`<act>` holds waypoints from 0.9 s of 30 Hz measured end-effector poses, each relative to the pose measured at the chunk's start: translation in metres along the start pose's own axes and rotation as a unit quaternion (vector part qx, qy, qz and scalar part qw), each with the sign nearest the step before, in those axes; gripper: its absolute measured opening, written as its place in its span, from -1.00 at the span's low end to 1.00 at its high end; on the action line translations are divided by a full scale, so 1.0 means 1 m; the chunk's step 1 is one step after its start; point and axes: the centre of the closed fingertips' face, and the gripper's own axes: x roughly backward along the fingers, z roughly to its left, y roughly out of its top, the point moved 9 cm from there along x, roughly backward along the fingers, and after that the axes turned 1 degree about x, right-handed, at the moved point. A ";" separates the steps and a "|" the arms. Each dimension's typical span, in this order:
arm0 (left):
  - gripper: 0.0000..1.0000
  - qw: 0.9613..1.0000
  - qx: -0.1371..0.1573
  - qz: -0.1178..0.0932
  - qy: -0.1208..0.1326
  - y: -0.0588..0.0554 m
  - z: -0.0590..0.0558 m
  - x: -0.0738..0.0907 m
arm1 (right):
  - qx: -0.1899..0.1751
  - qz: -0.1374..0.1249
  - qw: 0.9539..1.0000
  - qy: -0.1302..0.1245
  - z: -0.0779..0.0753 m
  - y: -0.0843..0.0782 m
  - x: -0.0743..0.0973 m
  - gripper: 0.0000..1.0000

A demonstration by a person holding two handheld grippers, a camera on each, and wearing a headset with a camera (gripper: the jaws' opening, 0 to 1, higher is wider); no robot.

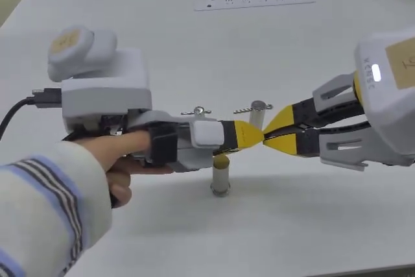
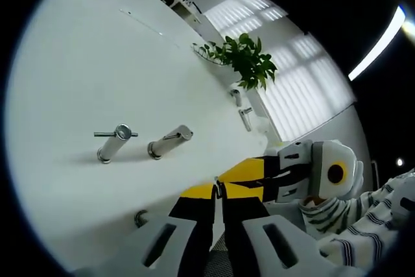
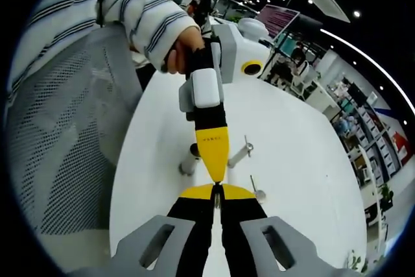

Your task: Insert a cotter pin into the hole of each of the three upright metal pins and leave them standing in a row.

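- Two of three look done. The back-left metal pin (image 1: 200, 111), just above middle of the head view, has a cotter pin (image 1: 188, 113) through its top. So does the back-right metal pin (image 1: 258, 113), with its cotter pin (image 1: 242, 109) sticking out sideways.
- The front metal pin (image 1: 220, 174) stands upright on the counter (image 1: 130, 30), right under the tongs in the lower middle. I can't see a cotter pin in it, so I reckon that's the one left.
- The left tongs (image 1: 254, 135) and right tongs (image 1: 271, 135) meet tip to tip mid-frame, just above that bare pin. Both pairs of jaws look squeezed together.
- It could be a handover of the last cotter pin, but it's too tiny to tell if anything's pinched in there.
- All three pins are standing. The front one sits nearer the bottom of the frame than the other two, so to me the row might need tidying after the last insert.
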 end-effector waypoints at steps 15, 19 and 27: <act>-0.98 1.000 0.008 0.022 0.006 -0.002 0.001 0.004 | 0.011 -0.001 1.000 0.007 0.003 0.001 -0.003 -0.94; -0.98 1.000 0.010 0.021 0.003 -0.001 0.001 0.005 | 0.008 -0.005 1.000 0.005 0.003 0.002 -0.003 -0.93; -0.98 1.000 0.022 0.016 -0.006 -0.003 0.003 0.006 | -0.020 -0.014 1.000 0.009 0.004 0.002 -0.003 -0.92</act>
